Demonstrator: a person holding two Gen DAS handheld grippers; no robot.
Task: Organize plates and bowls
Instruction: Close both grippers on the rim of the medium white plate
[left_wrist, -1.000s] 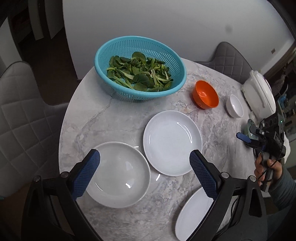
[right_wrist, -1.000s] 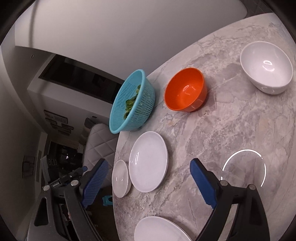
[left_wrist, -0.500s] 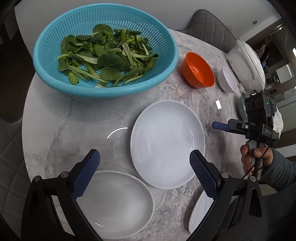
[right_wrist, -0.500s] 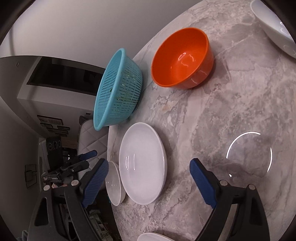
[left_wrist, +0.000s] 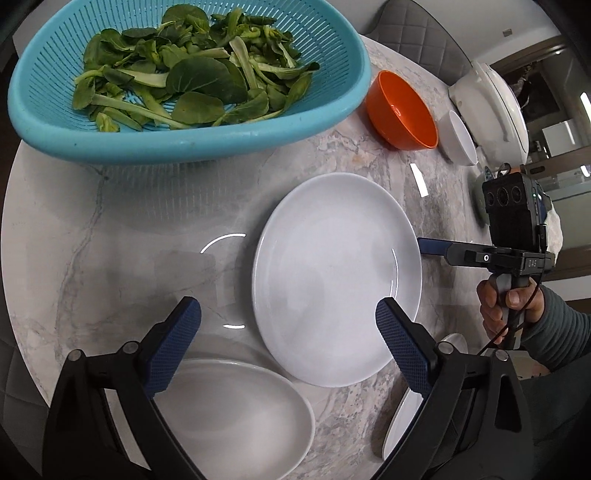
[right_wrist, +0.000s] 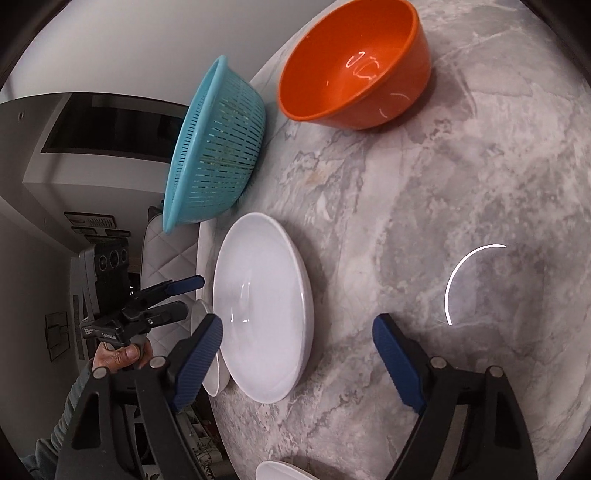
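A white plate (left_wrist: 336, 277) (right_wrist: 262, 314) lies in the middle of the marble table (left_wrist: 110, 240). My left gripper (left_wrist: 288, 317) hovers over its near edge. Its jaws are wide and closing, and the pads touch nothing. My right gripper (right_wrist: 297, 328) comes at the same plate from the other side. It is also closing, with the rim between its fingers but not pressed. Across the plate I see the right gripper (left_wrist: 424, 247) held by a hand. A second plate (left_wrist: 236, 410) lies near left and a third plate (left_wrist: 402, 424) near right. An orange bowl (left_wrist: 400, 110) (right_wrist: 354, 62) and a white bowl (left_wrist: 460, 138) stand further back.
A blue colander (left_wrist: 184, 81) (right_wrist: 218, 147) full of green leaves takes up the far left of the table. A white lidded appliance (left_wrist: 491, 110) sits at the right edge behind the bowls. Grey quilted chairs (left_wrist: 424, 37) stand around the table.
Both grippers have sunk toward the table and closed in on the middle plate, which now looks larger. Both pairs of jaws have narrowed a little. The white bowl has left the right wrist view.
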